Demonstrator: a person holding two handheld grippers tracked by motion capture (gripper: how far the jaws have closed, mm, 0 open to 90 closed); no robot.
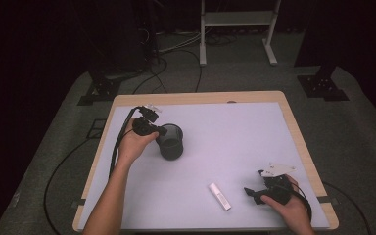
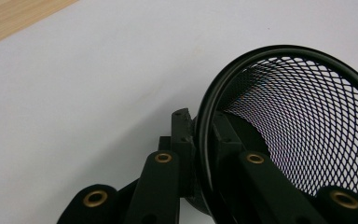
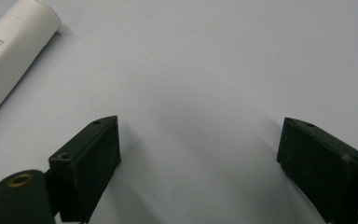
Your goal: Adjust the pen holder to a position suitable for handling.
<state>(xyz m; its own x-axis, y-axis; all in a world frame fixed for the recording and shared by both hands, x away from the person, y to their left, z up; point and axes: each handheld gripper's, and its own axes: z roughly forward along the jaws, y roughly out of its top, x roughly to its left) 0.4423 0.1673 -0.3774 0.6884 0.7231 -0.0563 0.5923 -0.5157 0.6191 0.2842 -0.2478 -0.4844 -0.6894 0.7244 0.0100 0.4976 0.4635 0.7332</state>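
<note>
A black mesh cup [image 1: 171,142] sits on the left half of the white table top, tipped toward the right. My left gripper [image 1: 157,131] is shut on the cup's rim [image 2: 205,140], one jaw outside the wall and one inside. The mesh wall [image 2: 307,121] curves away to the right in the left gripper view. A white tube [image 1: 219,196] lies flat near the front of the table. My right gripper [image 1: 254,193] rests just right of it, open, with bare table between its jaws. The tube's capped end [image 3: 14,51] shows at the upper left of the right gripper view.
The table's wooden edge [image 1: 301,142] frames the white mat. Beyond the table stand a white metal frame [image 1: 237,29], black stand feet [image 1: 323,85] and cables on the grey floor. A strip of wood [image 2: 9,16] shows in the left gripper view.
</note>
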